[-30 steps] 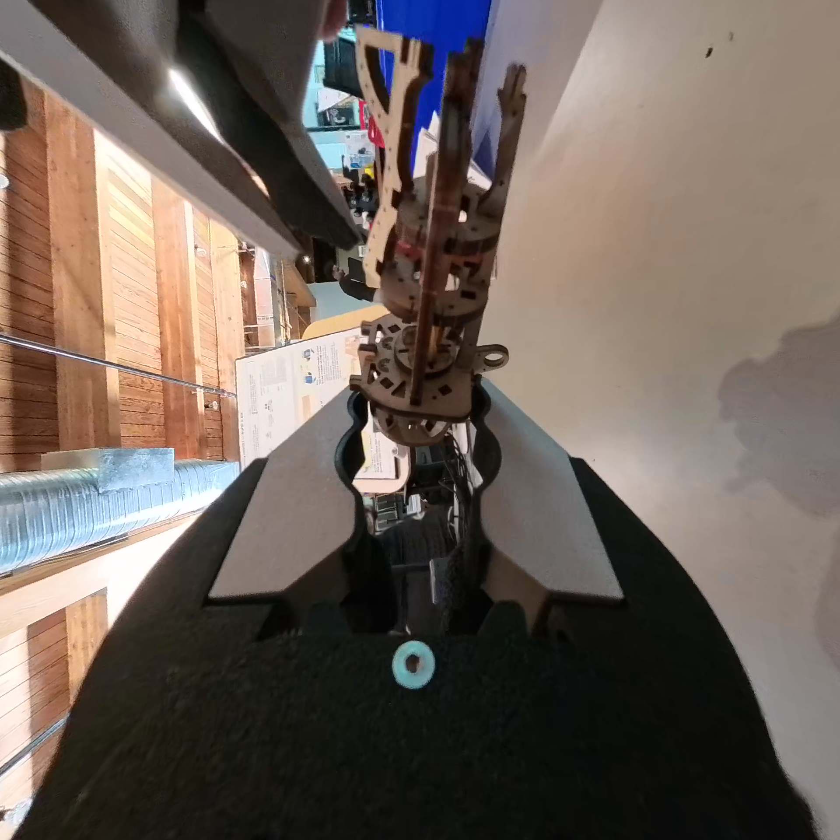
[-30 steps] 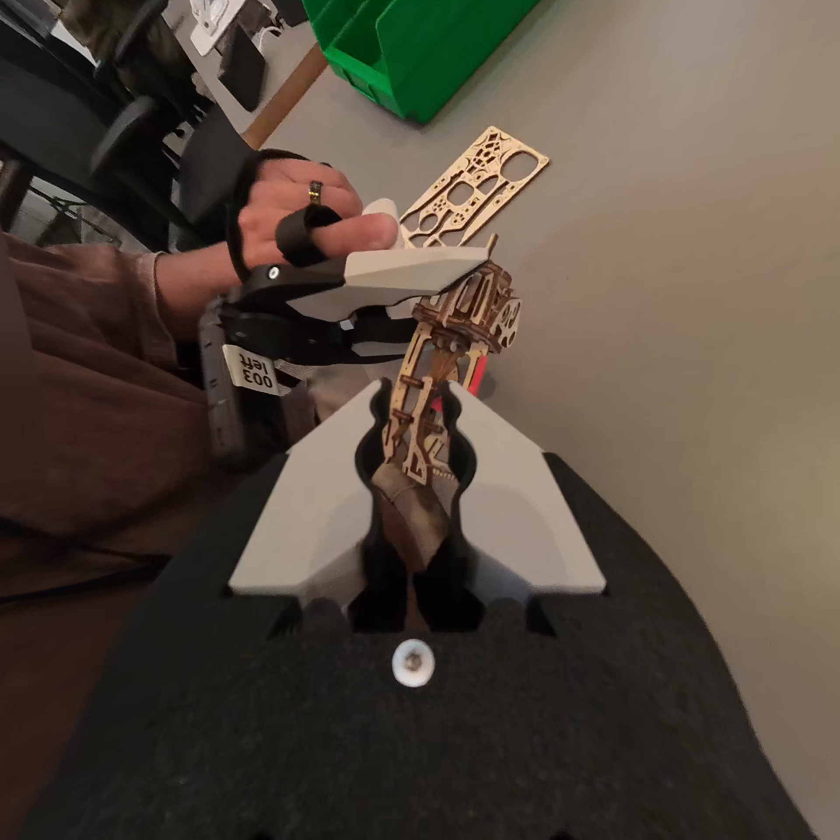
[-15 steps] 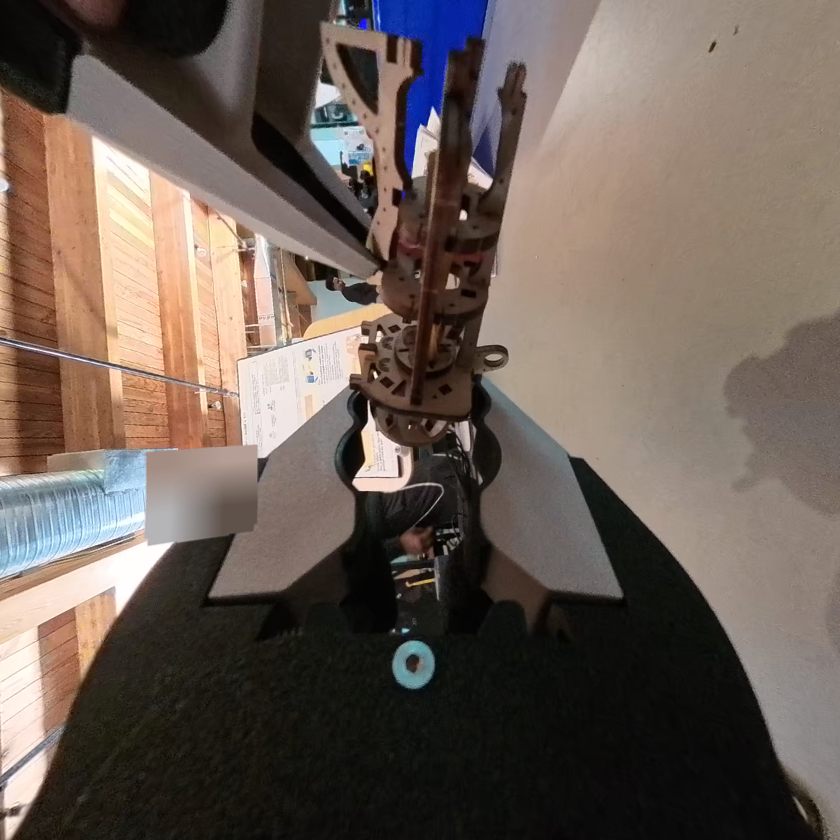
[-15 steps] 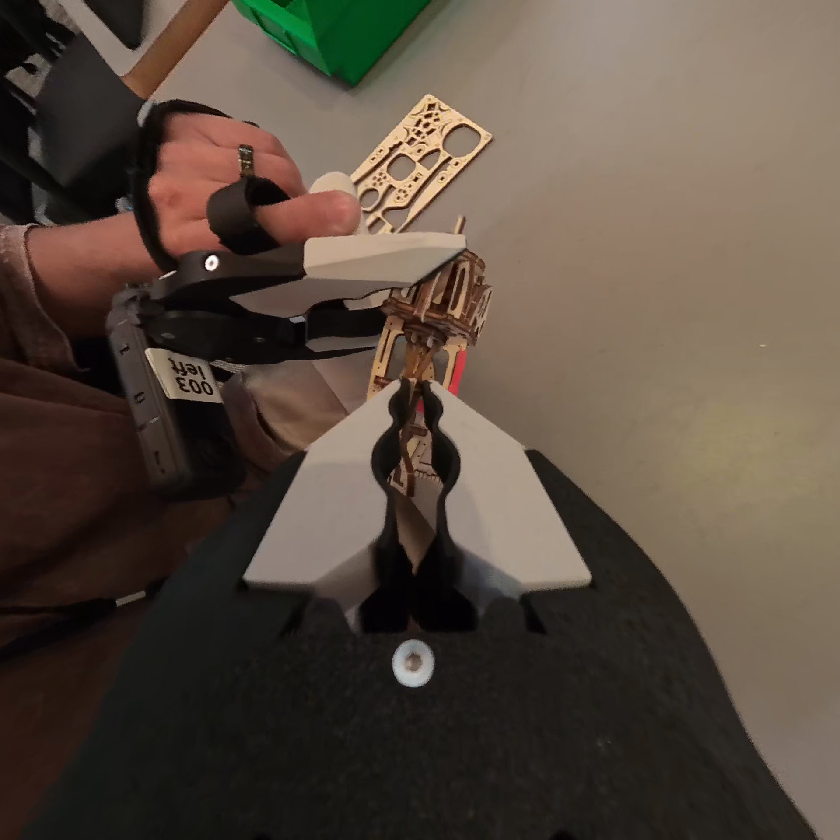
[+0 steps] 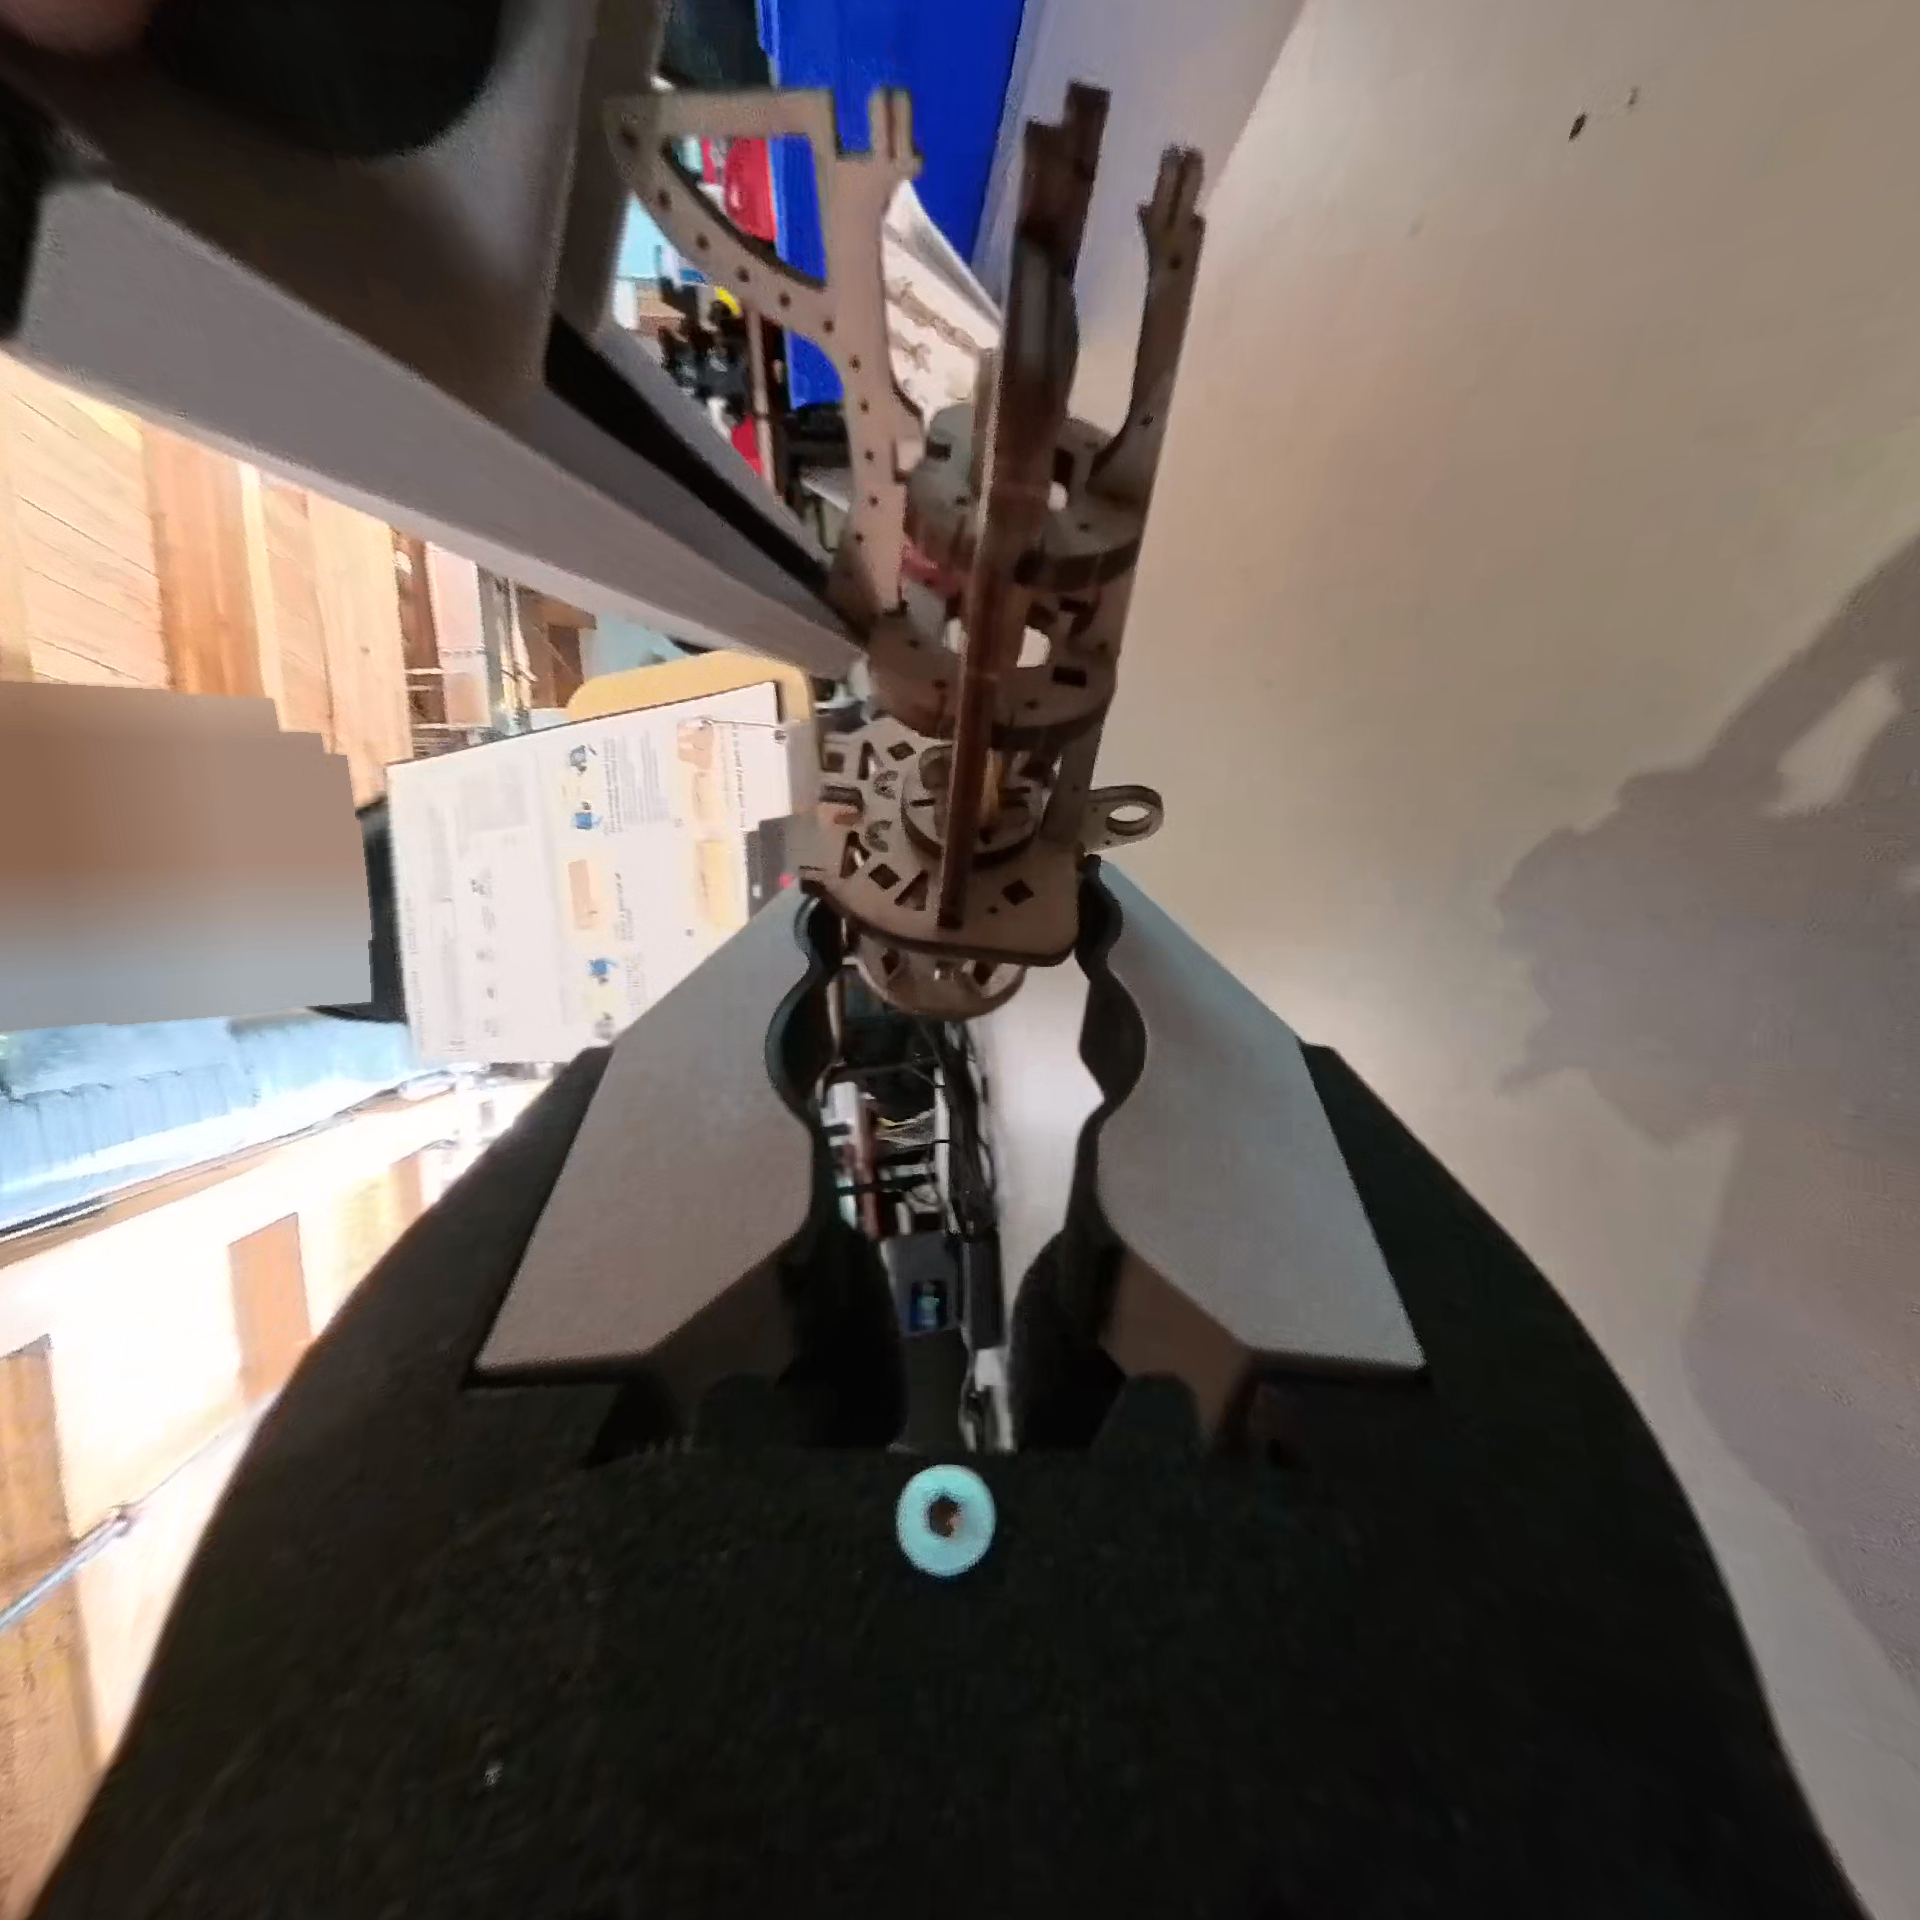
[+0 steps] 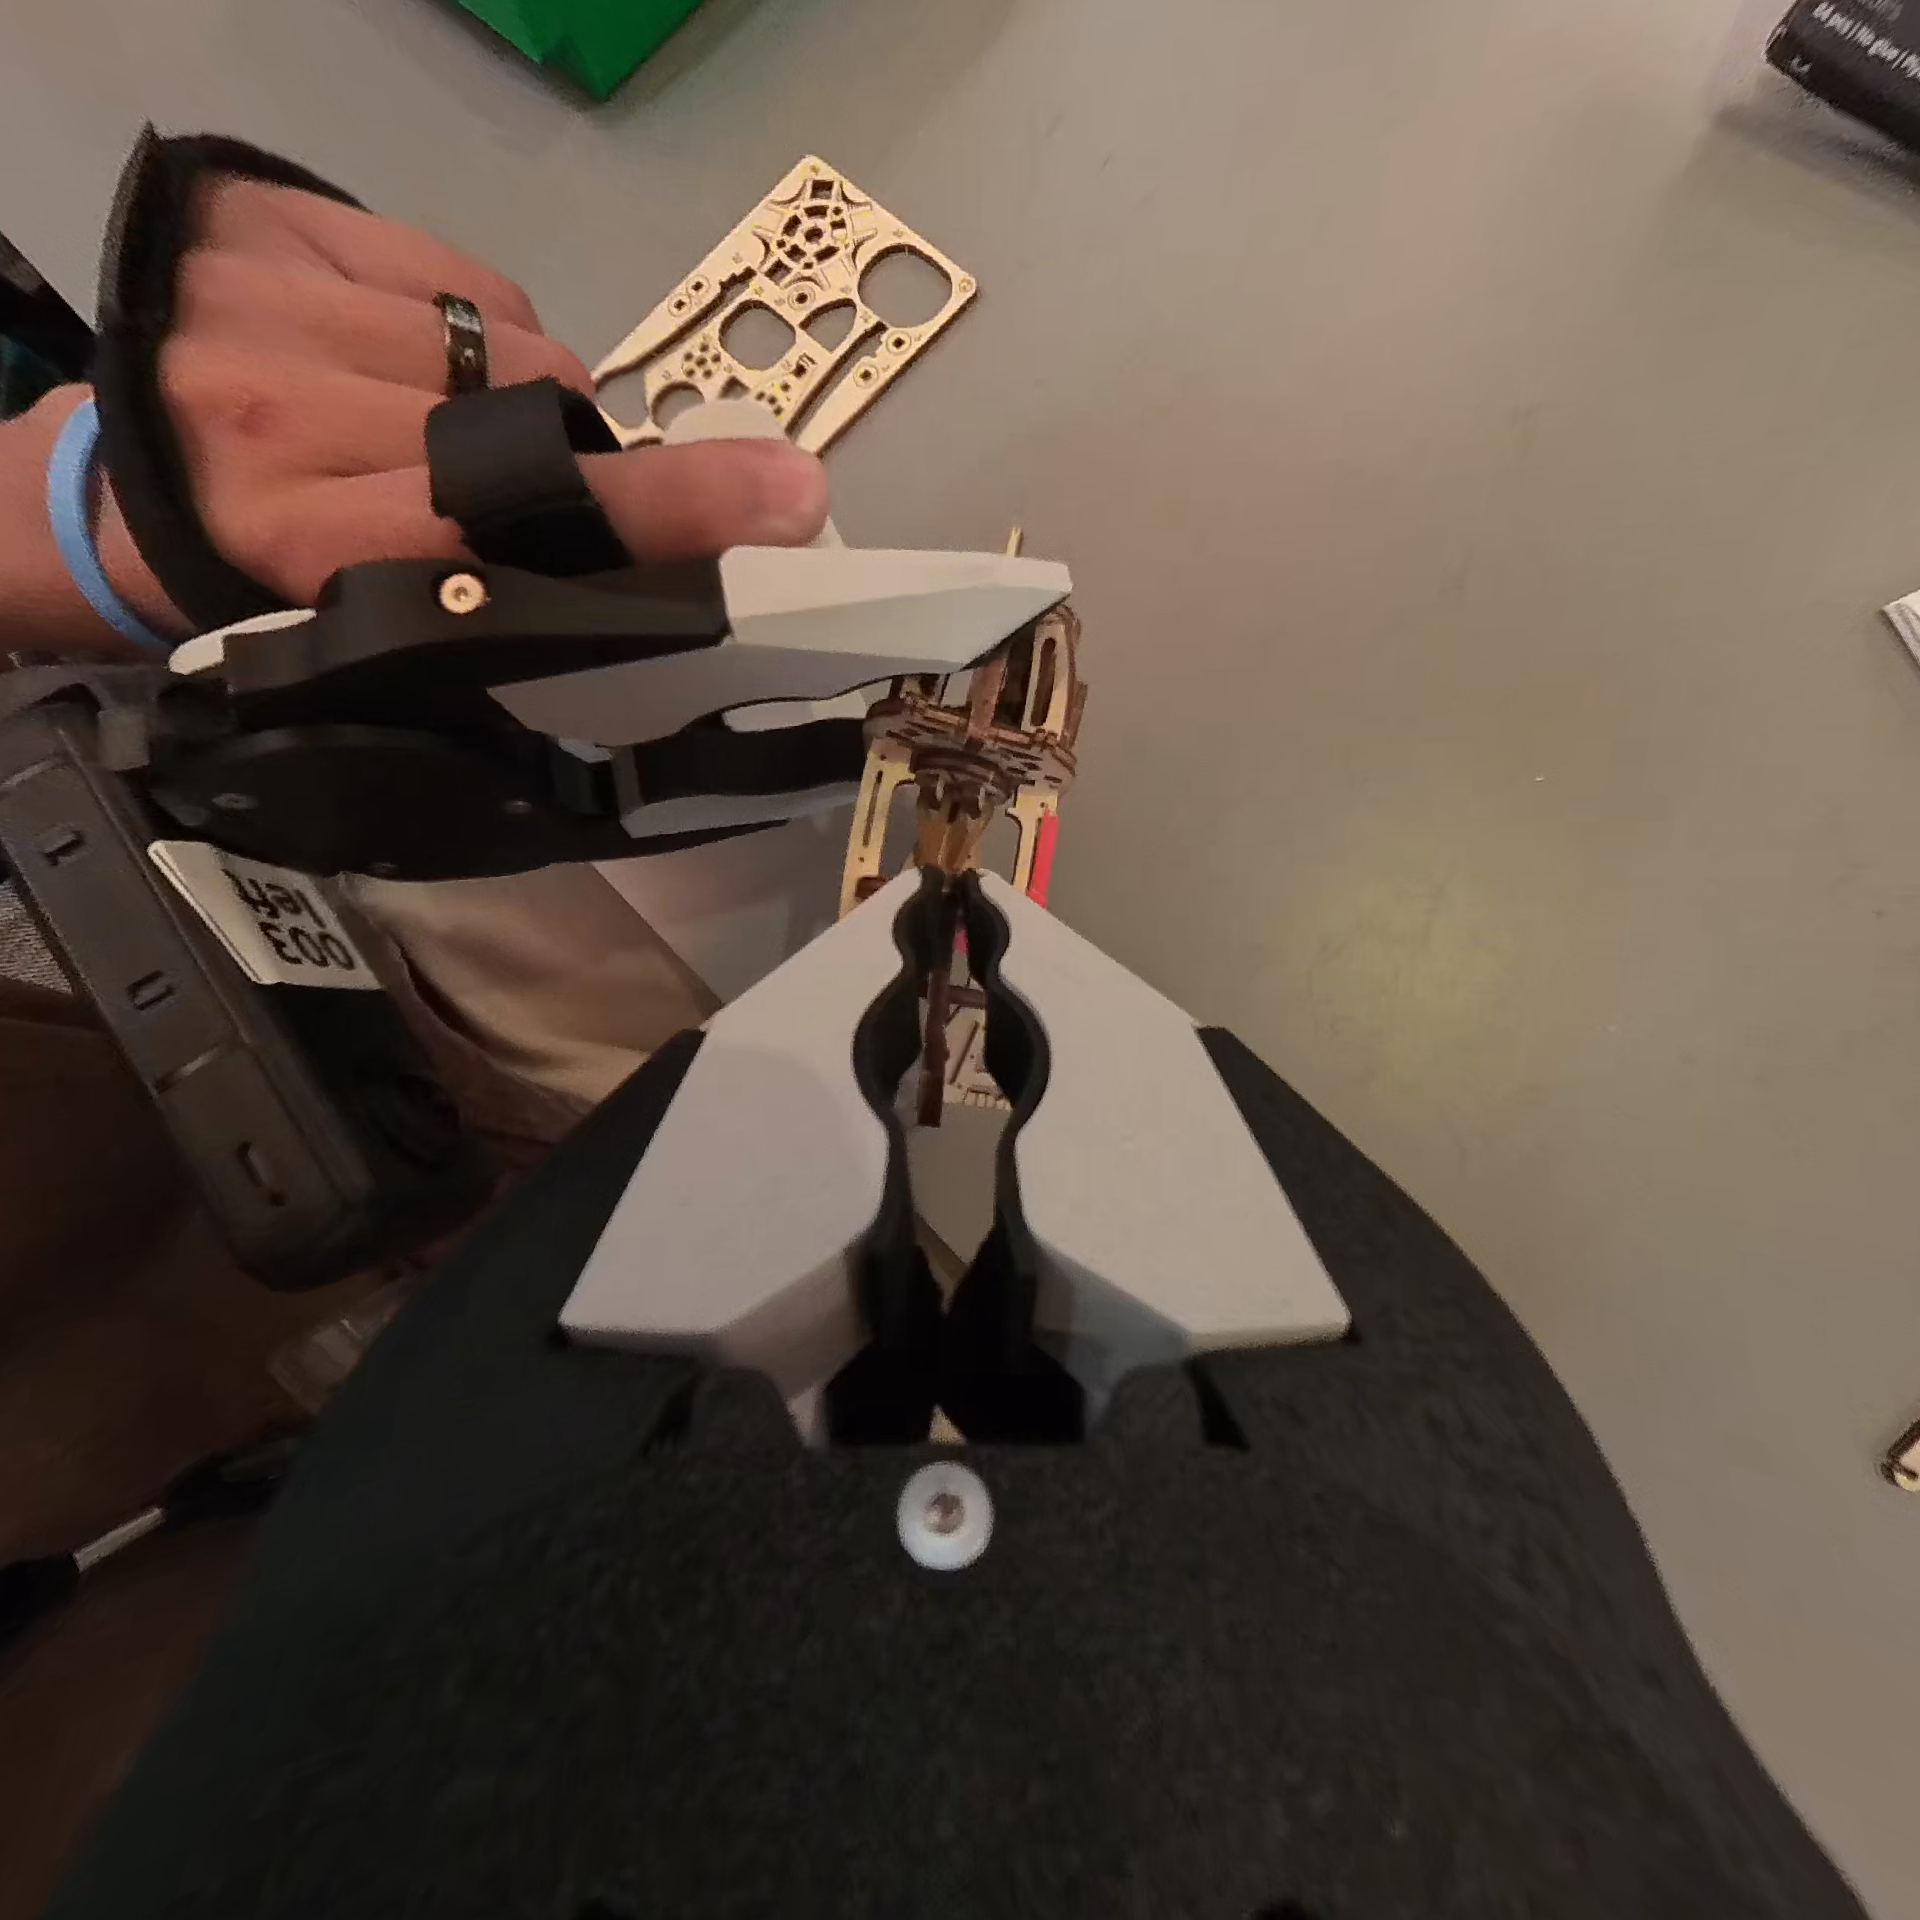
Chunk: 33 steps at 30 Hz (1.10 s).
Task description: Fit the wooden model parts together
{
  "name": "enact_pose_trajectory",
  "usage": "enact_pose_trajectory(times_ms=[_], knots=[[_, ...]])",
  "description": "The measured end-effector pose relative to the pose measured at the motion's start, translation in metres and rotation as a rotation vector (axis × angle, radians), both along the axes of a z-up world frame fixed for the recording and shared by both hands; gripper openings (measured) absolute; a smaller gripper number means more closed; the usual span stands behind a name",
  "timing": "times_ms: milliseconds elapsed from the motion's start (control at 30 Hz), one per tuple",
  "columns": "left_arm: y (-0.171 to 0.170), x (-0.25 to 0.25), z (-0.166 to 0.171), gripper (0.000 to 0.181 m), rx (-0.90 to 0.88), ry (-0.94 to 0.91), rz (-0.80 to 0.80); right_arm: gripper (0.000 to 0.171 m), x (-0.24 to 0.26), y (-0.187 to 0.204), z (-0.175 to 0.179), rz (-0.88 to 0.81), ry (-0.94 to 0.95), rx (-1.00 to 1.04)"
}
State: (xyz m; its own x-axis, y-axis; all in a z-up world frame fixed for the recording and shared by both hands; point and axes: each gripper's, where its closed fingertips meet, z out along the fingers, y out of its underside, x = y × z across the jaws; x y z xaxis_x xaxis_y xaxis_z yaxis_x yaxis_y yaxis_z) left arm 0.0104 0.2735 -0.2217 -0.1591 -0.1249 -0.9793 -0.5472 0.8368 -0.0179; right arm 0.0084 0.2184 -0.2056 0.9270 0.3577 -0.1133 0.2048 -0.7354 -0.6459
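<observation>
In the left wrist view, the left hand-held gripper (image 5: 943,940) sits at centre frame with its grey fingers clamped on the base plate of the wooden model (image 5: 977,665), which stands straight out from the fingertips toward the top of the frame. The model is a stack of perforated round discs on a thin central strip, with forked arms reaching to the upper edge. At the upper left, a grey finger (image 5: 436,416) of the other hand-held gripper slants down and meets the model's left side near a curved, hole-dotted wooden piece. The pale table (image 5: 1507,520) fills the right side of the frame.

In the right wrist view, the right hand-held gripper (image 6: 948,883) is closed at its tips on a thin dark wooden strip (image 6: 932,1039) that runs down between the fingers and belongs to the model (image 6: 977,748) just beyond them, at centre frame. The left hand-held gripper (image 6: 935,675) enters from the left, held by a gloved hand (image 6: 343,395), gripping the model's upper part. Beyond, in the upper middle, a flat laser-cut wooden sheet (image 6: 800,301) with empty cut-outs lies on the grey table (image 6: 1455,623). A green bin's corner (image 6: 592,42) shows at the top edge.
</observation>
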Motion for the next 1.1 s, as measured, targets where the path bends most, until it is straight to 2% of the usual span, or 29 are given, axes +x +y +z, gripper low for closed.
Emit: enact_pose_trajectory(times_ms=[33, 167, 400, 1100], knots=[[0.000, 0.000, -0.003, 0.042, -0.025, 0.009, 0.011, 0.003, 0.001, 0.001, -0.002, -0.003, -0.003, -0.005], [0.000, 0.003, -0.015, 0.042, -0.098, 0.045, 0.024, 0.003, 0.002, 0.002, -0.008, 0.002, -0.005, -0.037], [0.007, 0.003, -0.030, 0.043, -0.228, 0.081, 0.081, 0.004, 0.004, 0.007, -0.014, -0.009, 0.148, -0.089], [0.011, 0.000, -0.025, 0.043, -0.218, 0.050, 0.080, 0.009, 0.001, 0.011, -0.005, -0.007, 0.232, -0.071]])
